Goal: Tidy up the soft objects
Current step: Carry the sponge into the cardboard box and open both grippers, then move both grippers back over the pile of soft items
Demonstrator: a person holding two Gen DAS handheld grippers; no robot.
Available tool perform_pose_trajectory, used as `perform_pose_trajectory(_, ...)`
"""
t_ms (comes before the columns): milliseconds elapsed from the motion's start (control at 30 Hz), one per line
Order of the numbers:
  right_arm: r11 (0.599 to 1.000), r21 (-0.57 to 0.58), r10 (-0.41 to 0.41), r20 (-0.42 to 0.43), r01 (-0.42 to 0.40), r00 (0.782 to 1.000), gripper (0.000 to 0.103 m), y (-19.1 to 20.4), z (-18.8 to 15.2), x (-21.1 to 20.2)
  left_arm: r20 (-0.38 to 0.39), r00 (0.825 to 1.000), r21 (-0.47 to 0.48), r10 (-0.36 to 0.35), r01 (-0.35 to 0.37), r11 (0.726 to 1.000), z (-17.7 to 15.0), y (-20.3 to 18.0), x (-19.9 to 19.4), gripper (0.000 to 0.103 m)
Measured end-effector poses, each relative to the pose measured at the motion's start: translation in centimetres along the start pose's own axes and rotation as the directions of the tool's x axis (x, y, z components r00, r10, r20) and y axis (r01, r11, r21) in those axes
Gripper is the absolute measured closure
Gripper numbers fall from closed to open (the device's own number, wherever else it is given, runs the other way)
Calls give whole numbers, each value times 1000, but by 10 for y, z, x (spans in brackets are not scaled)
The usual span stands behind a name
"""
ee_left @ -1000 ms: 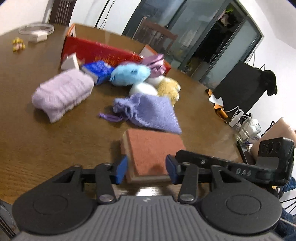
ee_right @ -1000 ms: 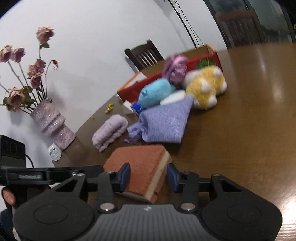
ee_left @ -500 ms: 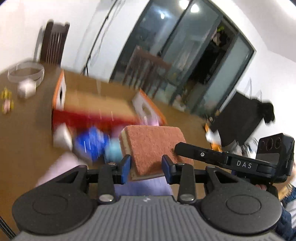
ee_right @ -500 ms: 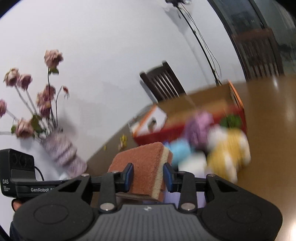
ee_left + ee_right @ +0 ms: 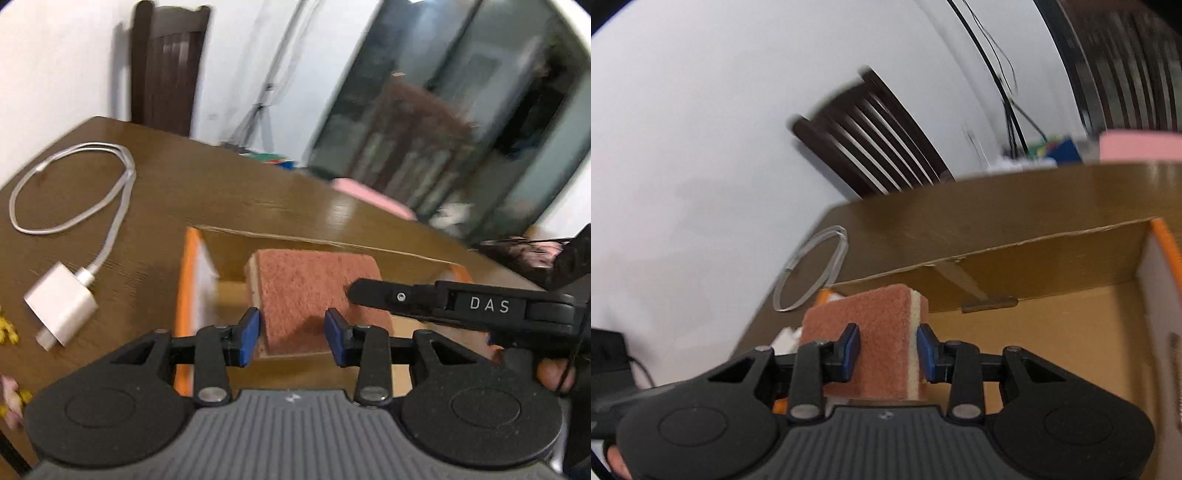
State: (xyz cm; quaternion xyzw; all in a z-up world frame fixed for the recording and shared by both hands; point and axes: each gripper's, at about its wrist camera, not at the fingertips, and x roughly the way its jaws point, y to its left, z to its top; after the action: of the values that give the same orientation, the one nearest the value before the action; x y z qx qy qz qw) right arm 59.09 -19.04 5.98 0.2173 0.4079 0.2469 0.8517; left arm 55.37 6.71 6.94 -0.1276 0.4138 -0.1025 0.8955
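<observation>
Our left tool (image 5: 291, 334) and right tool (image 5: 887, 350) both clamp the scouring sponge (image 5: 314, 291) above the cardboard box (image 5: 1052, 325).

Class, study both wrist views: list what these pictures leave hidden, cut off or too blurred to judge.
- Cardboard box floor under the sponge: right wrist view, hidden by the sponge and right gripper.
- Other soft objects: outside both views.
- Room beyond the table: left wrist view, blurred.
- Left gripper: contact with the sponge unclear.
</observation>
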Motion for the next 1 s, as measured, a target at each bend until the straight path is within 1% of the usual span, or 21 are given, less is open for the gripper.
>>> perform_pose_trajectory(67,999,44,-1,-41,3,999,69,-10,6,30,-18,998,47,55,-55,997,5,-1,15,65)
perform_pose_trajectory(100,998,60,-9,-54,12,999,69,-13,7,41,-11,997,64,72,-71,995,6,0,19,60)
perform_pose_trajectory(200,998,46,-33,-74,36,997,69,-14,5,64,22,997,97,77,-78,992,8,-2,17,53)
perform_pose_trajectory(267,998,26,-50,-63,52,997,69,-12,-1,65,35,996,122,76,-80,989,7,-5,11,49)
perform_pose_trajectory(300,998,16,-60,-51,61,997,69,-12,-1,64,36,996,128,79,-83,988,10,-6,9,49)
perform_pose_trajectory(400,998,26,-53,-31,54,998,69,-12,-1,51,50,995,129,92,-98,987,9,-8,-8,49)
perform_pose_trajectory(467,999,-3,-55,-10,55,998,69,-5,0,32,83,992,126,99,-109,986,8,-10,-29,45)
perform_pose_trajectory(533,997,-55,-43,37,45,998,67,6,-1,0,121,987,126,104,-119,985,3,-10,-52,42)
perform_pose_trajectory(633,988,-147,-36,111,52,993,57,23,-15,-61,184,977,162,105,-136,977,-12,-20,-93,31)
perform_pose_trajectory(667,982,-178,-34,131,58,991,53,28,-19,-80,211,971,177,114,-153,972,-21,-25,-107,28)
perform_pose_trajectory(733,964,-251,-44,177,88,983,51,37,-36,-122,283,951,223,124,-191,956,-42,-37,-139,26)
perform_pose_trajectory(800,935,-324,-69,231,144,970,45,46,-57,-161,343,930,258,129,-225,940,-64,-49,-167,17)
perform_pose_trajectory(833,919,-353,-82,263,175,961,43,50,-69,-178,372,920,274,124,-236,932,-78,-55,-182,16)
perform_pose_trajectory(900,886,-403,-97,320,228,942,38,58,-94,-209,420,902,305,101,-245,920,-106,-65,-207,8)
perform_pose_trajectory(933,873,-422,-95,345,244,934,37,60,-107,-224,438,894,317,92,-249,915,-121,-70,-220,7)
perform_pose_trajectory(1000,849,-457,-76,389,265,918,30,67,-139,-250,457,888,358,47,-232,904,-152,-79,-237,3)
